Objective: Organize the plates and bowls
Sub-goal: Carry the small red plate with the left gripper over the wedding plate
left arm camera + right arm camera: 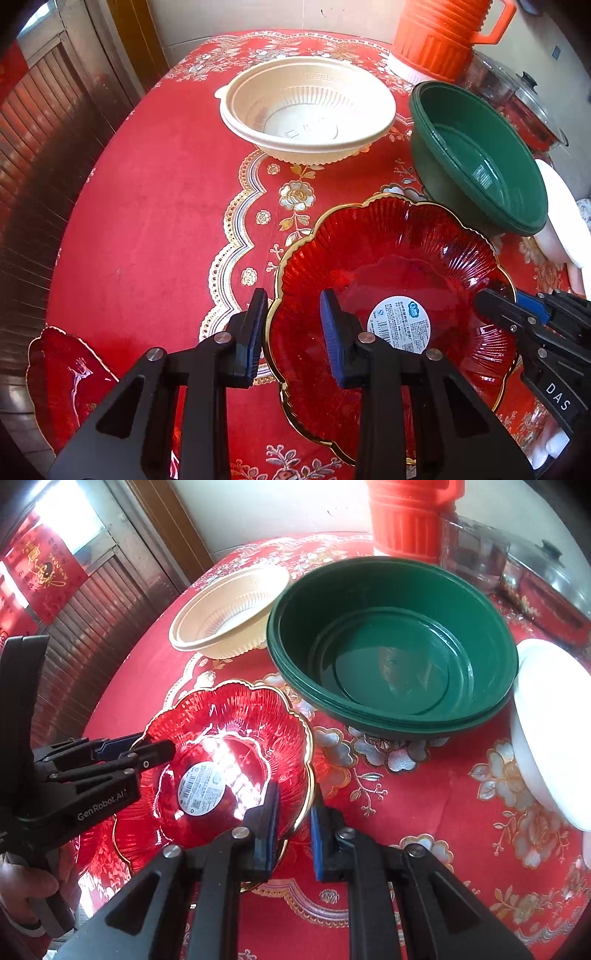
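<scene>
Red glass plate (399, 288), gold-rimmed and scalloped, sits nearest, pinched at opposite rims: the left hand-held gripper (293, 332) clamps its left edge, the right hand-held gripper (293, 823) its right edge, probably to lift it level. A second red plate (62, 373) lies beside it, a likely stacking target. Farther across the tabletop (147, 221) stand the green bowl (391, 646) and beige bowl (306, 110), apart, unstacked.

Both wrist views angled down, close, sharing red plate (391, 280)
</scene>
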Motion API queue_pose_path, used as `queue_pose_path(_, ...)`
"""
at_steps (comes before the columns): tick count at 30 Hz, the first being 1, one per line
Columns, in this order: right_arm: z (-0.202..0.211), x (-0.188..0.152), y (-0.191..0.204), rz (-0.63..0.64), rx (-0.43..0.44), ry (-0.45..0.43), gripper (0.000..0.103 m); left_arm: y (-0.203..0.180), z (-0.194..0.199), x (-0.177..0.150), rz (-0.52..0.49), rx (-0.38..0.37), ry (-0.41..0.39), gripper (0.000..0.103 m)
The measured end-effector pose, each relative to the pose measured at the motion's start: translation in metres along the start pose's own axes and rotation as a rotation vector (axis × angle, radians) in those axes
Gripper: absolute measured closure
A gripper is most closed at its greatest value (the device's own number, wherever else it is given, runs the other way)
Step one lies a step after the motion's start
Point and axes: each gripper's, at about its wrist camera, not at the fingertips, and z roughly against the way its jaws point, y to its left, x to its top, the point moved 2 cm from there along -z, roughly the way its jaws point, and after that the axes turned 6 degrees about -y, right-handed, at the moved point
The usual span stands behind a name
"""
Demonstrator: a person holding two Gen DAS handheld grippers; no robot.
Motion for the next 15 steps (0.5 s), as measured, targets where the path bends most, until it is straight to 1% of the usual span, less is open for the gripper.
queue_pose_path(8, 0.017, -0.001, 0.005, 0.017, 0.009, -0.026, 0.09, 0.001, 0.024, -0.002, 0.004, -0.006, -0.033, 0.074)
queue_pose_path(15, 0.031, 0.003, 0.024, 0.062, 0.043, -0.054, 0.09, 0.02, 0.056, -0.008, 0.042, 0.017, -0.071, 0.074)
